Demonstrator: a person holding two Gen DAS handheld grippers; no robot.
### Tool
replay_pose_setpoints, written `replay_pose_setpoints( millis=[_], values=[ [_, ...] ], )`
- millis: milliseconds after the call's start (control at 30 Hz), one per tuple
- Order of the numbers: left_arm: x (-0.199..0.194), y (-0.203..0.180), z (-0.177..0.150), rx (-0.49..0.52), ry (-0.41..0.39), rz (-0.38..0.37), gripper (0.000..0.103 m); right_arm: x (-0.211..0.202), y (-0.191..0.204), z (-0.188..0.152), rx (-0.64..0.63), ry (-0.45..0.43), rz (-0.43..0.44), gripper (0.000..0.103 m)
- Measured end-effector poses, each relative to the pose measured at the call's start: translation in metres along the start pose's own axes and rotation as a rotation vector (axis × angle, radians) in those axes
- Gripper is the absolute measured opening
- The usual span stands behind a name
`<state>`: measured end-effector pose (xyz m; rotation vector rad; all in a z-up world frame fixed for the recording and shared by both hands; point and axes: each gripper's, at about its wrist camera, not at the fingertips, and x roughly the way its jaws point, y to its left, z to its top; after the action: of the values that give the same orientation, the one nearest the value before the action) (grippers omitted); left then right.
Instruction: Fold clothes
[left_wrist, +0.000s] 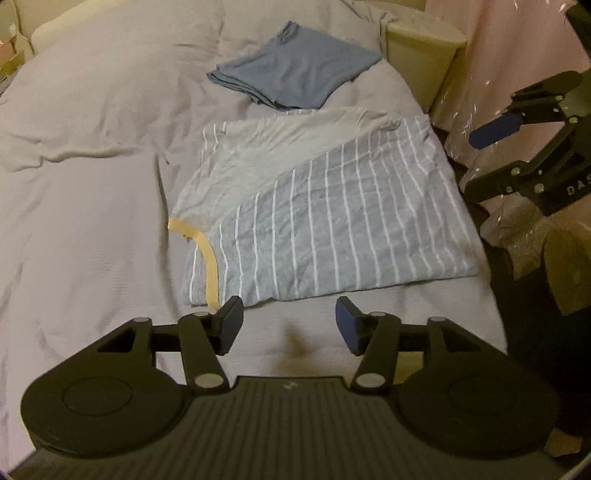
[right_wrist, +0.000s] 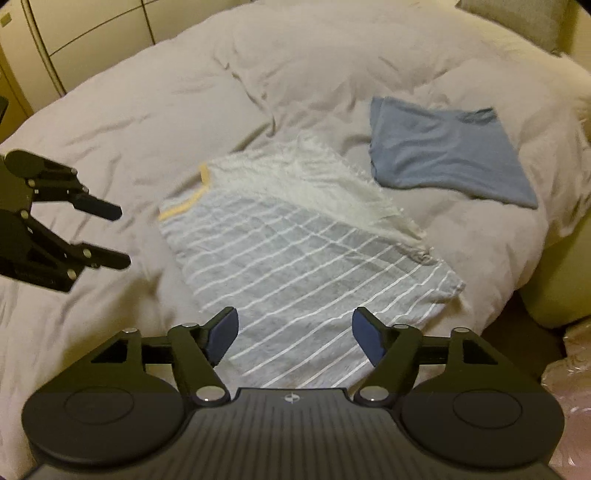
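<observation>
Now the striped shirt (left_wrist: 325, 206) lies partly folded near the bed's (left_wrist: 81, 206) right edge, a folded blue shirt (left_wrist: 295, 70) just beyond it. Both the left tongs (left_wrist: 290, 325) and the right tongs (right_wrist: 295, 336) hover spread and empty; the right ones sit over its near hem, closer.

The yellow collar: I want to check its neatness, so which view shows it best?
Left wrist: the yellow collar of the striped shirt lies near and sharp, its whole curve visible. In the right wrist view it is farther and blurred.
</observation>
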<state>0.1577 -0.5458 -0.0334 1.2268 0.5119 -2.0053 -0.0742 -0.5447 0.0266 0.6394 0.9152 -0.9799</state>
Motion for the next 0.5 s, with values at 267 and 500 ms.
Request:
replay_pose_setpoints(
  millis=[267,500],
  values=[
    [-0.045,-0.014,-0.027,-0.041,-0.045,0.03,0.069,-0.051,0.032,-0.02,0.067,-0.023,-0.11,0.084],
    [-0.071,-0.026,-0.055,-0.055,-0.082,0.025,0.091,-0.081,0.059,-0.038,0.087,-0.038,-0.161,0.088]
  ],
)
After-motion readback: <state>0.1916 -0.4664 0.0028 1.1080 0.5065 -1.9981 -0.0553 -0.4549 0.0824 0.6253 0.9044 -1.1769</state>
